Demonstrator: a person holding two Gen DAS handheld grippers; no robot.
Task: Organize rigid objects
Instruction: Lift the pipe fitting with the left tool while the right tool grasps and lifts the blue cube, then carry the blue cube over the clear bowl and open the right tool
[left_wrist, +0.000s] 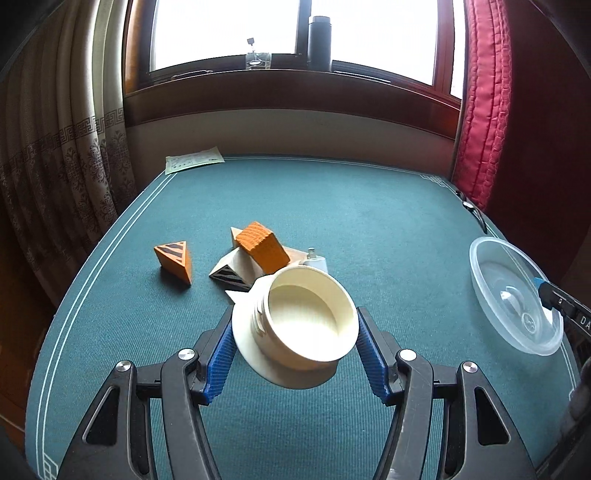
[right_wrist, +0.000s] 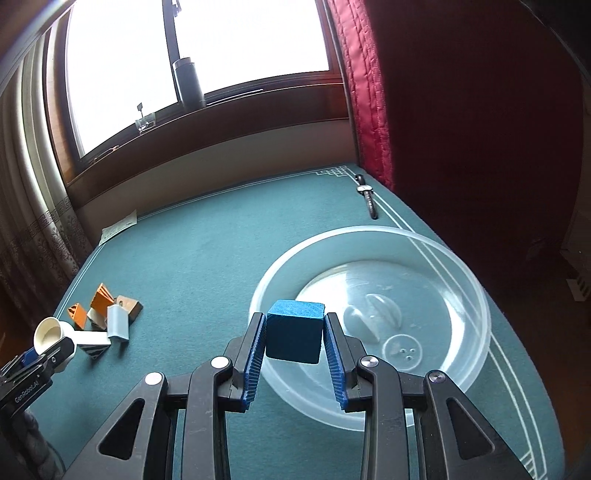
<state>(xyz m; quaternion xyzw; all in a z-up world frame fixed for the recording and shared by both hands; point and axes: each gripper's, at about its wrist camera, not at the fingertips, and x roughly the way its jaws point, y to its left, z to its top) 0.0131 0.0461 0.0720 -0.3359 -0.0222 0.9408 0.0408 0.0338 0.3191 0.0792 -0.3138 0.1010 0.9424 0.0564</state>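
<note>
A blue cube (right_wrist: 294, 330) sits clamped between the right gripper's (right_wrist: 295, 334) pads, held above the near rim of the clear bowl (right_wrist: 476, 295). The left gripper (left_wrist: 295, 334) is clamped on a cream threaded cap (left_wrist: 303, 325), lifted off the green table (left_wrist: 369, 221). Behind the cap lie orange wedges (left_wrist: 175, 260) and striped blocks (left_wrist: 229, 277) in a loose pile.

Bowl (right_wrist: 369, 325) on bench (right_wrist: 207, 251), right side. Block pile (left_wrist: 255, 258) on bench, left of bowl, well apart. Lone wedge (left_wrist: 173, 260) just left of pile. Paper sheet (left_wrist: 194, 159) at far left corner. Watch (right_wrist: 367, 197) at far right edge, behind bowl.
</note>
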